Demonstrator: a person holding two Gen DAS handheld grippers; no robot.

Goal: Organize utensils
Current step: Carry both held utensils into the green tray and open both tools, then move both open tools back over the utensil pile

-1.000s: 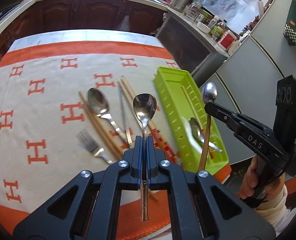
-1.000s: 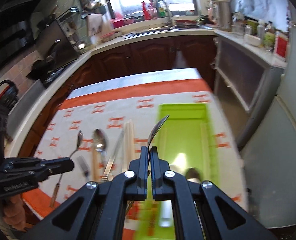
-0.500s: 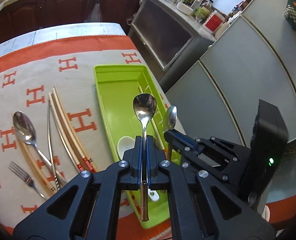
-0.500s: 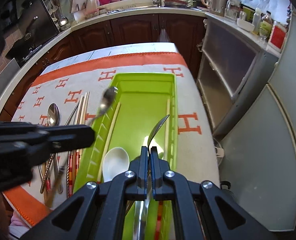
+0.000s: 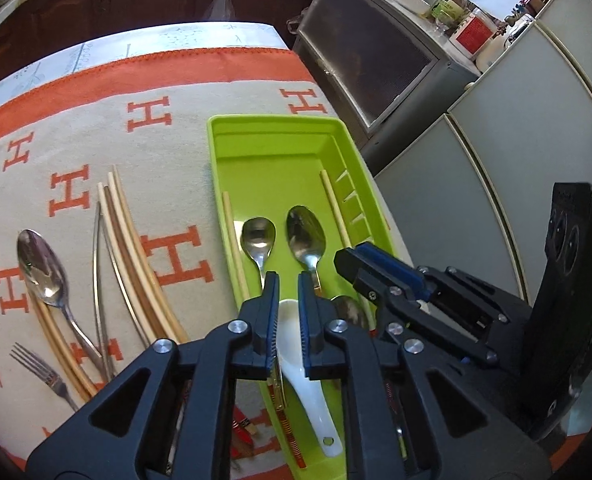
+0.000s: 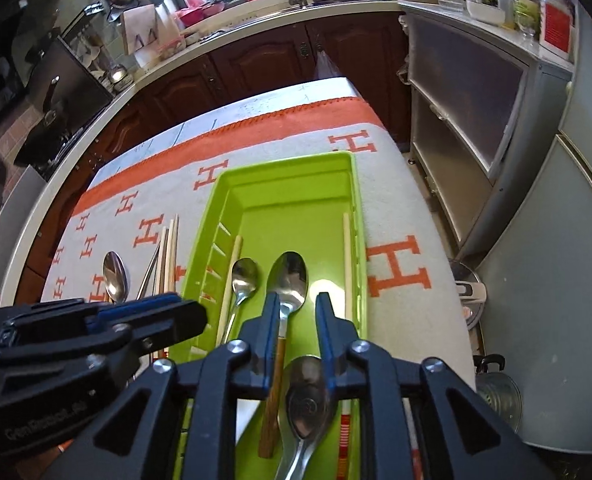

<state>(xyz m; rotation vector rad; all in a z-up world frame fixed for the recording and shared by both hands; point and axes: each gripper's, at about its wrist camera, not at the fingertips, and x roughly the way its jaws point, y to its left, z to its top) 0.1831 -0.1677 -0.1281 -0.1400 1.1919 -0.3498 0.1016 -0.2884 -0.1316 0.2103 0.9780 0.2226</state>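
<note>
A: Utensils lie in two groups. The green tray [image 5: 273,136] holds two metal spoons, a white ceramic spoon [image 5: 302,344] and single chopsticks along its walls; on the blanket [image 5: 95,128] to the tray's left lie a large spoon [image 5: 39,268], chopsticks [image 5: 135,256] and a fork [image 5: 41,372].

B: And the tongs?

A: Both hover over the tray's near end with fingers apart, gripping nothing. The left gripper [image 5: 287,280] stands just above the small spoon [image 5: 258,236]; the right gripper [image 6: 298,304] straddles the wood-handled spoon [image 6: 287,276].

B: Which is nearer the loose pieces?

A: The left one, I judge. They lie to its left, long axes roughly parallel to the tray's.

B: The room?

A: A kitchen: dark cabinets, a sink counter [image 6: 296,0], grey cupboards to the right.
</note>
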